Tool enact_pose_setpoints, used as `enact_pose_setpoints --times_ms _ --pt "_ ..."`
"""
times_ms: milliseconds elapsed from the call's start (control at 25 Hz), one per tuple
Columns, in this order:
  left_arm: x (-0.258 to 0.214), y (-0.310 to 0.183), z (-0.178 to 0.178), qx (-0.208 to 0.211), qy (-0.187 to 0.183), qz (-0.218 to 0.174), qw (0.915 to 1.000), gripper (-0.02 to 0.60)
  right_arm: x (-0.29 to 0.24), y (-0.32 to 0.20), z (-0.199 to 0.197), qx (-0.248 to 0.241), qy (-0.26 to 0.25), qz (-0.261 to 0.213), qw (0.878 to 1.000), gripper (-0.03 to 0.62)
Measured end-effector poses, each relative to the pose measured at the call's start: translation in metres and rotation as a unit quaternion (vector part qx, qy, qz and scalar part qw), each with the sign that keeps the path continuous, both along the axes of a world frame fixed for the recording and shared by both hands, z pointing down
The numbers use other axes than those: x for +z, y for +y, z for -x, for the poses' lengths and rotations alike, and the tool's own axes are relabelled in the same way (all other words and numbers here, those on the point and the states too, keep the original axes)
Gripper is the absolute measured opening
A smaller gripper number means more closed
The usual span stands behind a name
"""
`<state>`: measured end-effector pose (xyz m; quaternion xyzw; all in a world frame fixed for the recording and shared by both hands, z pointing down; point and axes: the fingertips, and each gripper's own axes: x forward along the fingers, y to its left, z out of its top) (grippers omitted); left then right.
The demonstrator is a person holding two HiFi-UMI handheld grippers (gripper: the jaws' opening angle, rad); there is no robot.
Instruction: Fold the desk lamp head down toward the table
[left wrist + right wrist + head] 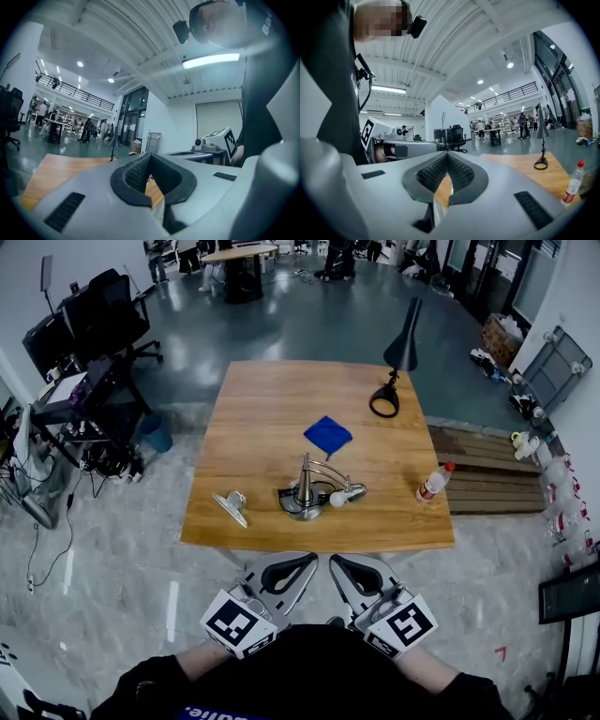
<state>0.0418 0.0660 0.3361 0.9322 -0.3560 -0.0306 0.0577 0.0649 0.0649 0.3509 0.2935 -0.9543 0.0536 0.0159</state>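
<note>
Tabletop (262,418) bore the desk lamp (314,489), head low; my left gripper (300,567) and right gripper (344,567) sat closed, empty, parked clear.

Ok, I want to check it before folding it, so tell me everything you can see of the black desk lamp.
The black desk lamp stands upright near the far right corner of the wooden table. It looks like dark matte metal or plastic: an open ring base lying flat on the tabletop, a short thin stem, and a long cone shade raised high. Only the table touches it.
</note>
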Motion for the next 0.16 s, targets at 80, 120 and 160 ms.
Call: enact_pose_setpoints --times_ms 80,120,160 --pt "0.0008 0.0014 0.0014 0.001 -0.008 0.001 1.0000 0.008 -0.0027 0.0010 -0.0003 0.000 0.002 0.001 1.000 0.005" --pt "0.0016 0.0017 0.0026 0.002 -0.014 0.000 0.9999 0.008 -0.0043 0.0011 -0.0001 -0.001 0.004 0.000 1.000 0.005" --pt "0.0024 0.0018 0.0039 0.003 -0.020 -0.001 0.9998 0.008 -0.0059 0.0010 0.0002 -0.003 0.006 -0.001 1.000 0.005"
